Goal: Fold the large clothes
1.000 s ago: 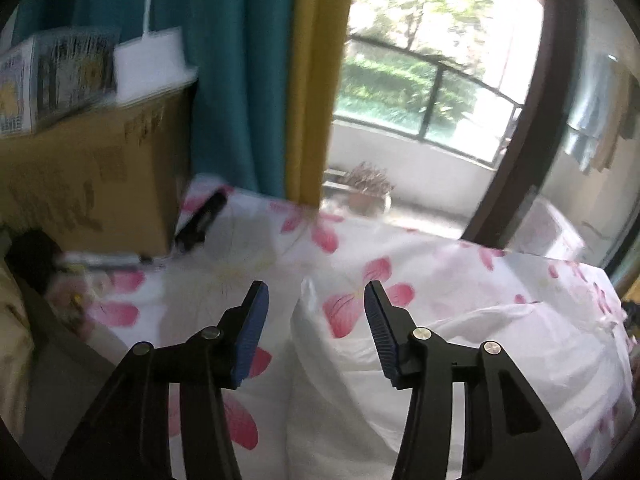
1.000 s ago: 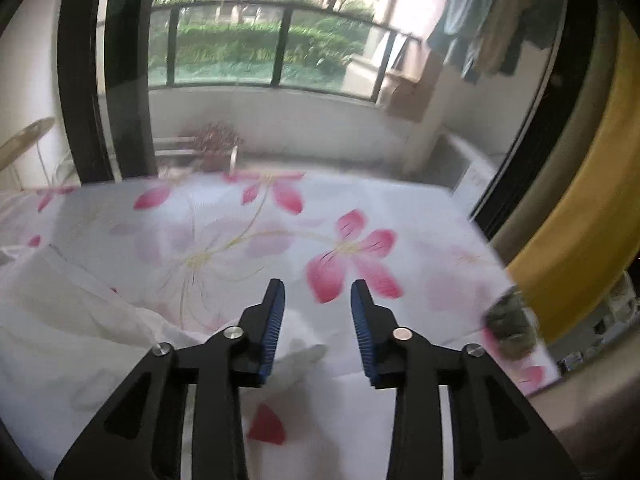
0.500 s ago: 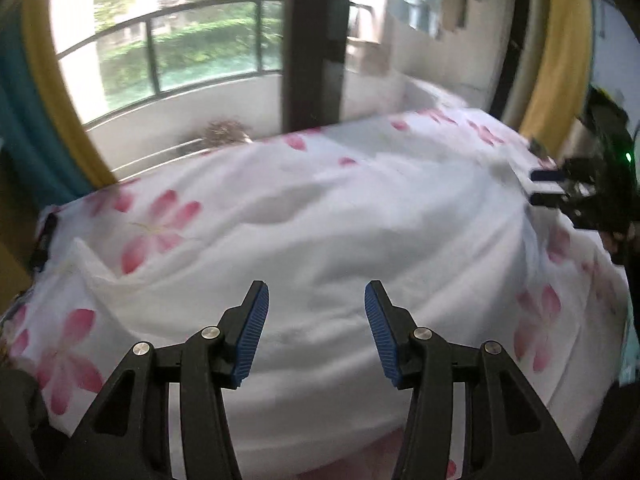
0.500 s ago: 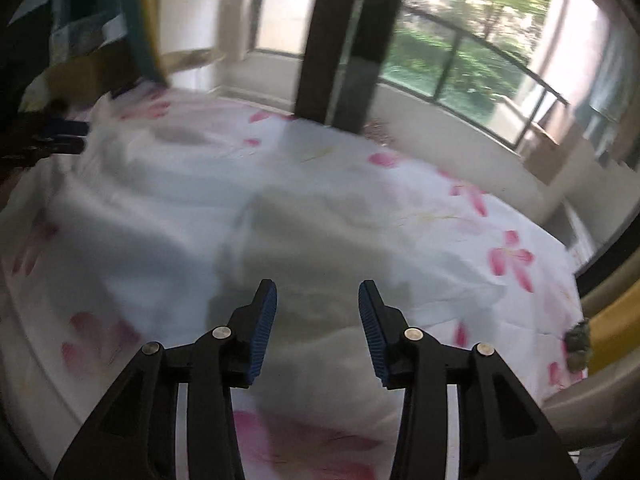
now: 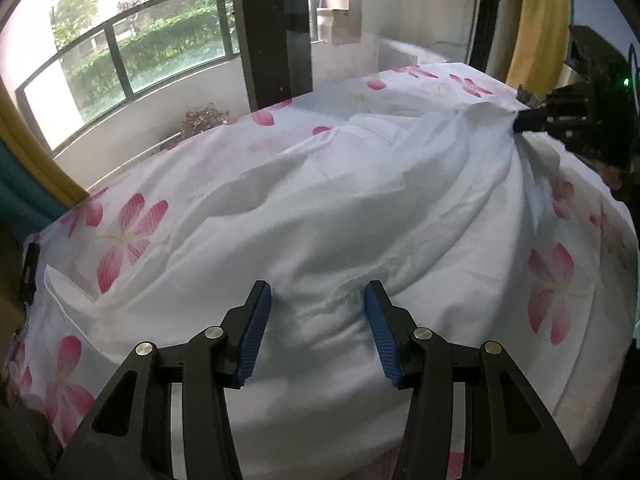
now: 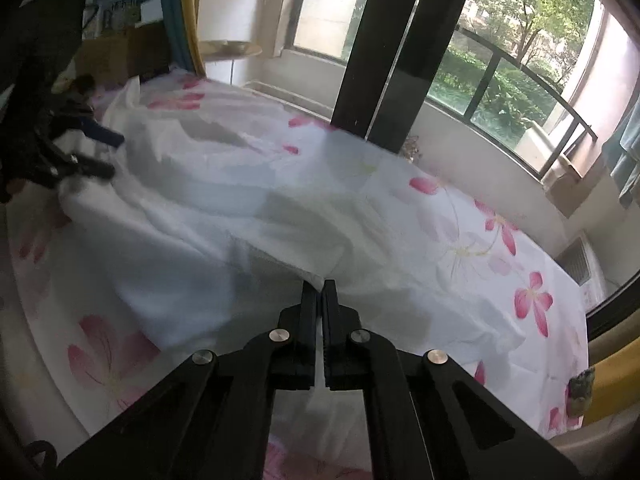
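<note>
Flowered bed (image 5: pixel 132 224), white garment (image 5: pixel 340 220) apparently pinched by right gripper (image 6: pixel 322 292)

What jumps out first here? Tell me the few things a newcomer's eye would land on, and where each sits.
First, the big white garment heaped across the pink-flowered bedsheet, filling the middle of both views. Next, the right gripper, shut on a raised edge of the cloth at the bed's right side, while the left gripper hovers open over the near part. Behind, a dark window post splits the bright balcony greenery.
</note>
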`<control>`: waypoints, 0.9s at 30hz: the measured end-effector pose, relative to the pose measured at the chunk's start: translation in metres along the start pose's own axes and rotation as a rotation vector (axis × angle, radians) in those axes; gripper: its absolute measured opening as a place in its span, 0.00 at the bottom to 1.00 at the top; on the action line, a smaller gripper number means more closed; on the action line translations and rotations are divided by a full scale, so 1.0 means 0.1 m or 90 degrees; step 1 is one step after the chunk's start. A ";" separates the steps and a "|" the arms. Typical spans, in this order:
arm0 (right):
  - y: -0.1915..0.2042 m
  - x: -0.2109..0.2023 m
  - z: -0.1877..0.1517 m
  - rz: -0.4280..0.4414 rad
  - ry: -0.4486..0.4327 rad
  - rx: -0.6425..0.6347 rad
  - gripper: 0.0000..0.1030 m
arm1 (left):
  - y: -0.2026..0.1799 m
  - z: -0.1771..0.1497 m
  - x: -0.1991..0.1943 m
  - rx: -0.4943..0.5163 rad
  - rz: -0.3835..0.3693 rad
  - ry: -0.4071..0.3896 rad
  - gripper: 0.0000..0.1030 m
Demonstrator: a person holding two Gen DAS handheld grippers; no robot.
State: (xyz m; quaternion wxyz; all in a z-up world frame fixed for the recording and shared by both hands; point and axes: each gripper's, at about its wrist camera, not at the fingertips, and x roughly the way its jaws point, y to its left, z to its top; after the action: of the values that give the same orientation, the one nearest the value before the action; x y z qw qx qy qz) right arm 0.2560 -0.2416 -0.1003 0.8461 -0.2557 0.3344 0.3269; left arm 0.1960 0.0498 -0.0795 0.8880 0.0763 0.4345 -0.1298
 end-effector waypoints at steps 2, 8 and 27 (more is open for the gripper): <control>-0.07 -0.01 0.09 -0.013 -0.012 0.002 0.01 | 0.03 0.04 0.02 -0.002 0.004 -0.002 0.51; -0.33 0.09 0.46 -0.052 -0.040 0.010 0.01 | 0.15 0.23 0.12 0.018 0.031 -0.008 0.51; -0.87 1.13 0.58 -0.092 0.038 0.148 0.27 | 1.08 0.73 0.83 -0.094 0.143 0.040 0.51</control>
State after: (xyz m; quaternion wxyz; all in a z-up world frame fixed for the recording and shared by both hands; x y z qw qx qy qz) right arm 0.4053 -0.2177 -0.1271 0.8810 -0.1888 0.3761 0.2162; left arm 0.3321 0.1208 -0.0983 0.8862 0.0627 0.4590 0.0052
